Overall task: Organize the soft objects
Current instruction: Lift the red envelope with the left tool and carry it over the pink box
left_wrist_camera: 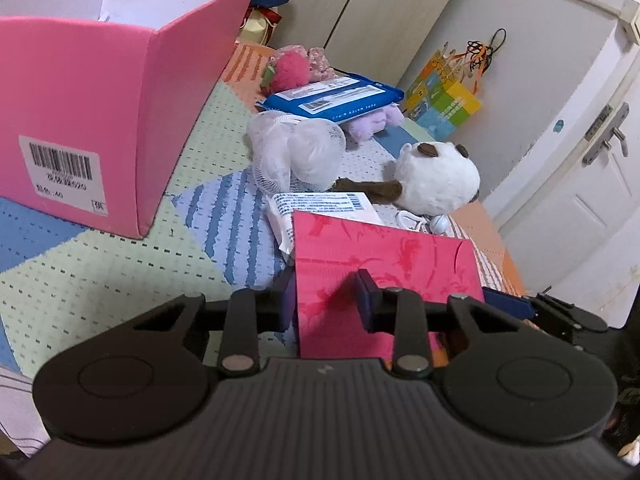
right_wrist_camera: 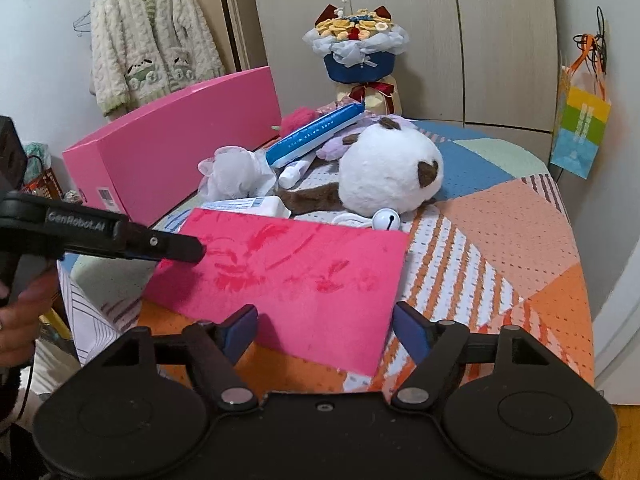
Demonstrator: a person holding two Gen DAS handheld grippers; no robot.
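Observation:
A red felt sheet (left_wrist_camera: 392, 264) lies at the near end of the patchwork-covered table (right_wrist_camera: 520, 240). My left gripper (left_wrist_camera: 326, 300) is shut on its left edge, one finger over it and one under; the right wrist view shows that left gripper (right_wrist_camera: 198, 250) holding this side slightly raised. My right gripper (right_wrist_camera: 326, 334) is open, and the red felt sheet's (right_wrist_camera: 304, 272) near edge lies between its fingers without touching the pads. Behind it sit a white and brown plush (right_wrist_camera: 388, 172), a white mesh pouf (right_wrist_camera: 236, 176) and a purple plush (right_wrist_camera: 340, 146).
An open pink box (left_wrist_camera: 80, 100) stands on the left. A blue wipes pack (right_wrist_camera: 316, 136), a white tube (right_wrist_camera: 294, 174), a bell (right_wrist_camera: 386, 218) and printed packets crowd the middle. A bouquet (right_wrist_camera: 358, 52) stands at the back, beside cupboards. A person's hand (right_wrist_camera: 20, 320) holds the left tool.

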